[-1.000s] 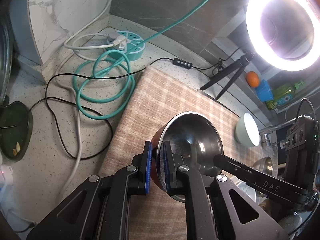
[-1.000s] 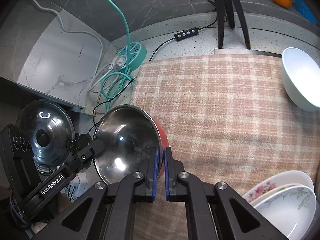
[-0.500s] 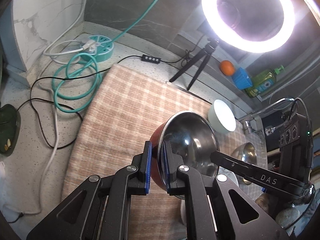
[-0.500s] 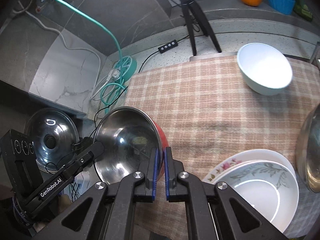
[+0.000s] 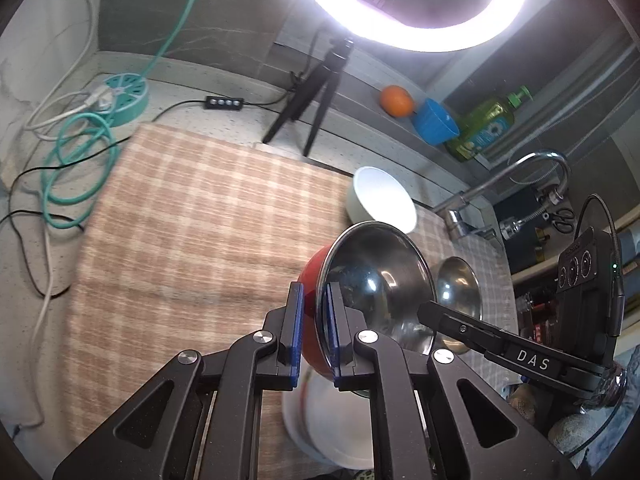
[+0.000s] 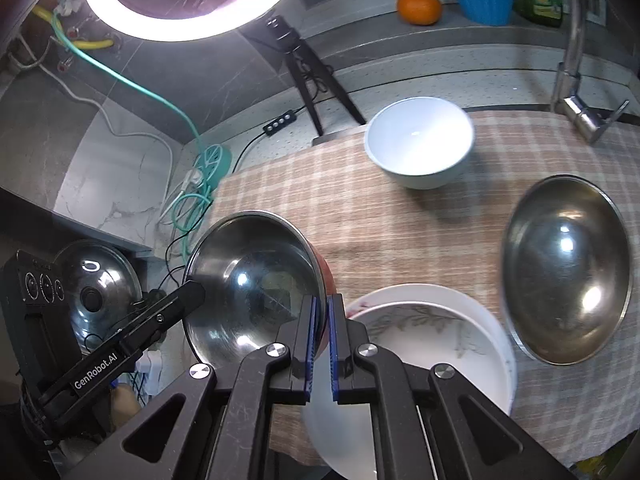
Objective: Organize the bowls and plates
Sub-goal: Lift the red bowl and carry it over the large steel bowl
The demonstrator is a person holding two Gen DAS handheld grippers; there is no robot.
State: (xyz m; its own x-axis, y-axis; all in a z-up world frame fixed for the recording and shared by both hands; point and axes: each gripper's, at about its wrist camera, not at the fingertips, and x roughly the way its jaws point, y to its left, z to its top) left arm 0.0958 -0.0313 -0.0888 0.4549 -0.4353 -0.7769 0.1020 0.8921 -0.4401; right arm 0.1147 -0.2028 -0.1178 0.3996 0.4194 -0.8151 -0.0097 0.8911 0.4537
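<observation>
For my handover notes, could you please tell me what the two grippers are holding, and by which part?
Both hold the red bowl by its rim: the left gripper pinches one side, the right gripper the opposite side.

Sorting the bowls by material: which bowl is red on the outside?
The steel-lined bowl held by both claws, left claw and right claw. The white bowl and plain steel bowl sit on the cloth.

A home kitchen: sink faucet [image 5: 532, 176], dish soap bottle [image 5: 486, 126], speckled countertop [image 6: 460, 68].

Left gripper [image 5: 314, 332], right gripper [image 6: 320, 344] — black frames, blue pads, silver screws, white lettering.
</observation>
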